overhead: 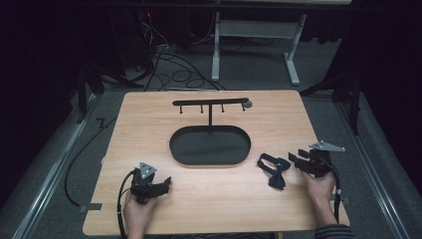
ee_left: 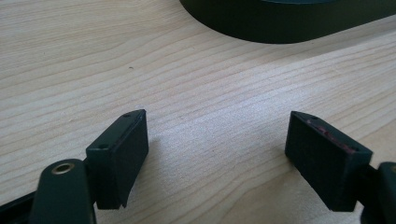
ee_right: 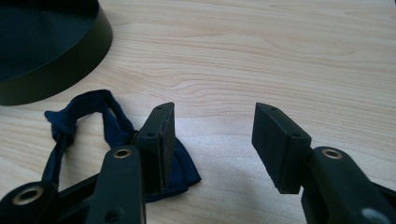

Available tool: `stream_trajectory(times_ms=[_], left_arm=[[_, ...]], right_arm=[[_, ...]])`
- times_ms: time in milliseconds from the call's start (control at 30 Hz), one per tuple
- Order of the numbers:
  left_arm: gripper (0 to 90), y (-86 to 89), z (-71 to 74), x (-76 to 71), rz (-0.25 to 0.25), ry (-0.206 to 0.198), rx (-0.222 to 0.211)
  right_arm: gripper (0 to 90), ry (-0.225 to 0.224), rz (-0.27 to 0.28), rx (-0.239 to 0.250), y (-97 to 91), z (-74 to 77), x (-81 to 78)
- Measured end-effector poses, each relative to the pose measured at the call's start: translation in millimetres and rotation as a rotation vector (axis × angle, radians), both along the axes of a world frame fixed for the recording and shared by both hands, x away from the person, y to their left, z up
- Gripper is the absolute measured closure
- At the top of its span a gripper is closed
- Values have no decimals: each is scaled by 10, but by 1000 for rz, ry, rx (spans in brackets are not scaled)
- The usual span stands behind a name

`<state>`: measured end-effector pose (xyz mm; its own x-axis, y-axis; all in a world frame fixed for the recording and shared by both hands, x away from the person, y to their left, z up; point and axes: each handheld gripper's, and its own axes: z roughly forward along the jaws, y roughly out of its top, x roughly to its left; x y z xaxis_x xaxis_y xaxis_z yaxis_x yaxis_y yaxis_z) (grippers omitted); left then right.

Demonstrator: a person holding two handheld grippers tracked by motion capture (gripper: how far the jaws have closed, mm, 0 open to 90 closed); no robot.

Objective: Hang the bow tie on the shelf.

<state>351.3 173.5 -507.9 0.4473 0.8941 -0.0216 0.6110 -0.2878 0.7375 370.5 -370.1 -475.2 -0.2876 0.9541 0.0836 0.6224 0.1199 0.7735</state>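
A dark blue bow tie [overhead: 274, 170] lies crumpled on the wooden table [overhead: 149, 114], right of a black oval tray [overhead: 176, 149]. My right gripper [overhead: 294, 159] hovers just right of the tie, open. In the right gripper view the bow tie [ee_right: 95, 122] sits left of and partly behind the left jaw, and nothing is between the fingers of the right gripper [ee_right: 215, 119]. My left gripper [overhead: 166, 182] rests near the front left of the table, open over bare wood, as the left gripper view shows for the left gripper [ee_left: 217, 126].
A black T-shaped rack [overhead: 211, 102] with several small hooks rises from the back of the tray. The tray wall [ee_left: 289, 25] shows ahead of the left jaws, and the tray [ee_right: 51, 51] sits to the upper left in the right gripper view. Cables and a metal frame lie on the floor behind.
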Motion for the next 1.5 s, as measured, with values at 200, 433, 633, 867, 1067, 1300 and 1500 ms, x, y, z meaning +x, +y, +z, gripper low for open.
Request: stream_trajectory(times_ms=[200,433,633,867,1067,1300,1500], left_arm=[[218,0,0,0,0,0,0],[217,-1,0,0,0,0,0],[217,0,0,0,0,0,1],[217,0,0,0,0,0,1],[217,-1,0,0,0,0,2],[217,-1,0,0,0,0,1],[217,-1,0,0,0,0,1]], right_arm=[[513,-20,40,-1,79,52,-36],[522,-24,85,0,204,116,-32],[530,-8,128,-12,342,102,43],[535,18,161,-18,467,51,119],[549,45,176,-19,511,-24,186],[565,61,186,-27,547,-82,230],[640,84,202,-23,567,-153,295]])
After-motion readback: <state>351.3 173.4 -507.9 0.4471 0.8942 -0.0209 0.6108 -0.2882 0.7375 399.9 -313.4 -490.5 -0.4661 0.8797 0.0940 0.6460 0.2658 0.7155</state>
